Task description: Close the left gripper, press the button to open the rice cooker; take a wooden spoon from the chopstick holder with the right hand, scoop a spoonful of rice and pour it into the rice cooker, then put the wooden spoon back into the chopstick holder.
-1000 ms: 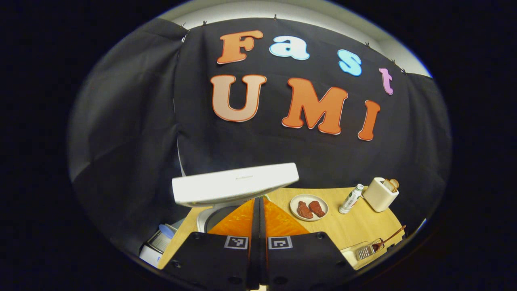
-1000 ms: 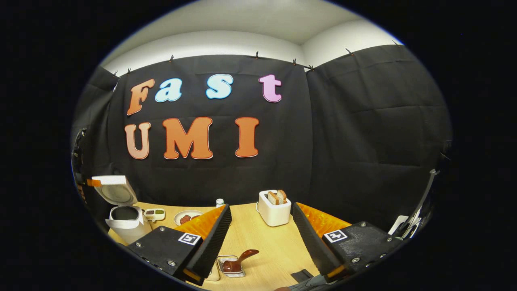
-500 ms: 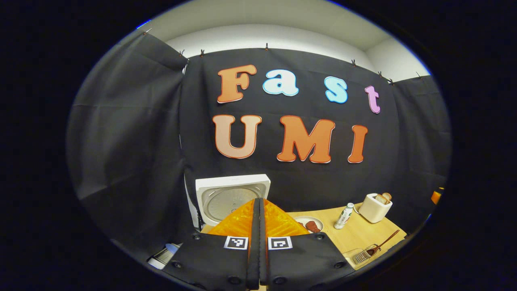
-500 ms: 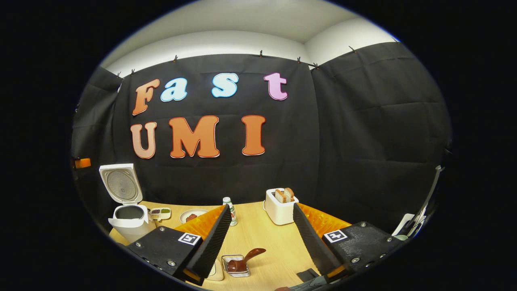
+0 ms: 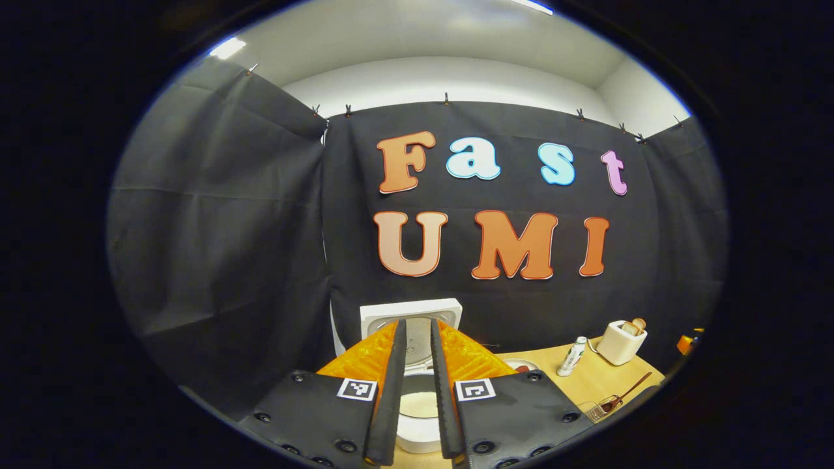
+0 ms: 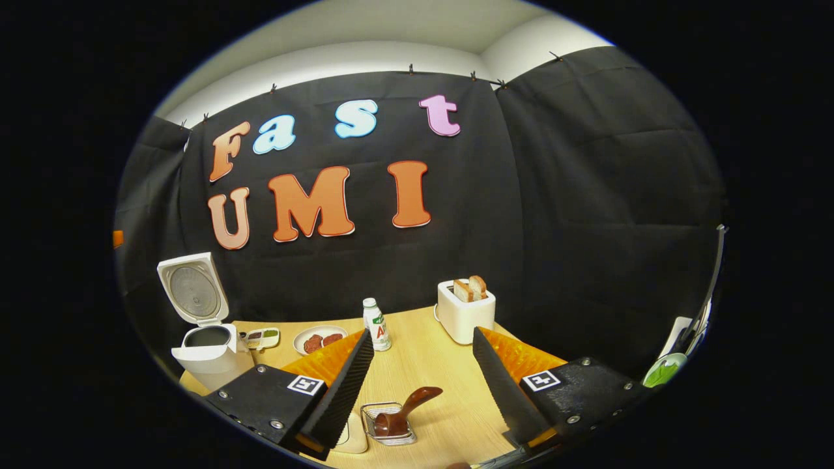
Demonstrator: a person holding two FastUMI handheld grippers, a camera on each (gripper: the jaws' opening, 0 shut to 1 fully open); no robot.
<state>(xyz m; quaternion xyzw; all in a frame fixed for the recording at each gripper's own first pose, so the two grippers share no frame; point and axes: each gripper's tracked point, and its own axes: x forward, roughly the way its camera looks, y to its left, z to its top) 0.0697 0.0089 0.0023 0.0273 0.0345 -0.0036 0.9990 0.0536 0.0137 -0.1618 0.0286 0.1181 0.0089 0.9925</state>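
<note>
Left gripper [image 5: 417,355]: open just a little, holds nothing, up over the rice cooker [image 5: 418,417].
Right gripper [image 6: 422,361]: wide open, holds nothing, above the wooden spoon [image 6: 407,410].
Rice cooker: at the table's [image 6: 430,365] left edge, lid [image 6: 192,290] standing up, pot open.
Wooden spoon: sits in the wire chopstick holder [image 6: 389,426] near the table's front edge.
Toaster [image 6: 464,311]: 2 bread slices inside.
Plate [image 6: 319,339]: 2 red pieces.

The white rice cooker [image 6: 207,355] stands at the table's far left corner, its lid [image 6: 192,288] swung fully up and upright, showing a round metal inner plate; the dark inner pot lies open to view; in the left gripper view the cooker [image 5: 417,417] sits close below; the brown wooden spoon [image 6: 407,412] rests bowl-down in the small wire chopstick holder [image 6: 384,431], handle slanting up to the right.
</note>
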